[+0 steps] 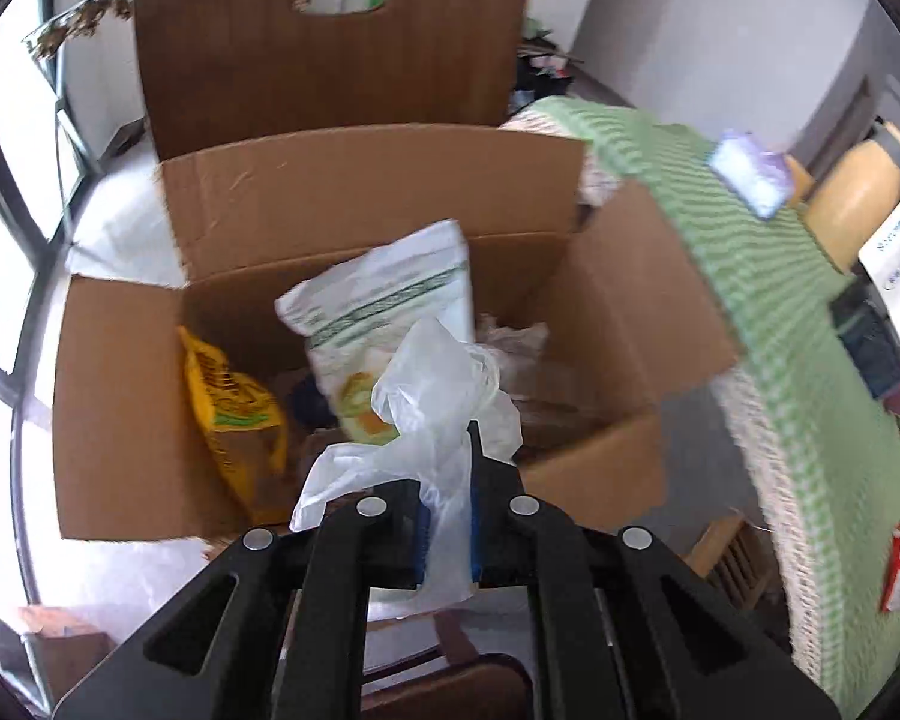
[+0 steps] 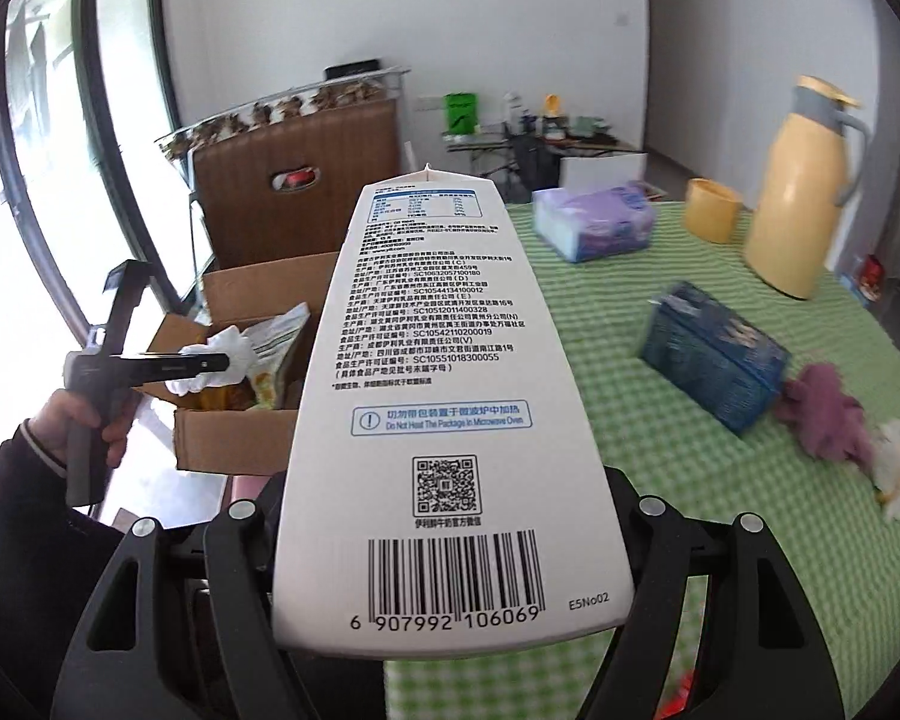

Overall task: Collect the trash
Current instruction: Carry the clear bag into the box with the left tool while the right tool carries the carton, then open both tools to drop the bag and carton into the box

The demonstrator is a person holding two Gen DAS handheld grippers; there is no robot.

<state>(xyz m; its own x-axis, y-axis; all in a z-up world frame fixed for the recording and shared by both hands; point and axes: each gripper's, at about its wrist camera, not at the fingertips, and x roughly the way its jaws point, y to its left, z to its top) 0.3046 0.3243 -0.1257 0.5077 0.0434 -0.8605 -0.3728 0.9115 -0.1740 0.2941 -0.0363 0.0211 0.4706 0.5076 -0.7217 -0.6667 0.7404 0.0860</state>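
An open cardboard box (image 1: 120,408) stands beside the table, with a yellow packet (image 1: 228,402) and a white-and-green pouch (image 1: 384,300) inside. My left gripper (image 1: 447,480) hovers over the box, shut on a crumpled white plastic bag (image 1: 438,384). The right wrist view shows the left gripper (image 2: 222,363) at the left with the plastic bag (image 2: 222,342), held by a hand (image 2: 72,420) above the cardboard box (image 2: 234,444). My right gripper (image 2: 450,516) is shut on a tall white milk carton (image 2: 444,390), which hides its fingertips, above the table's edge.
A green checked tablecloth (image 2: 660,432) carries a purple tissue pack (image 2: 594,219), a yellow cup (image 2: 711,210), a yellow thermos jug (image 2: 804,192), a blue packet (image 2: 714,354) and a purple rag (image 2: 822,408). A wooden chair back (image 1: 330,60) stands behind the box.
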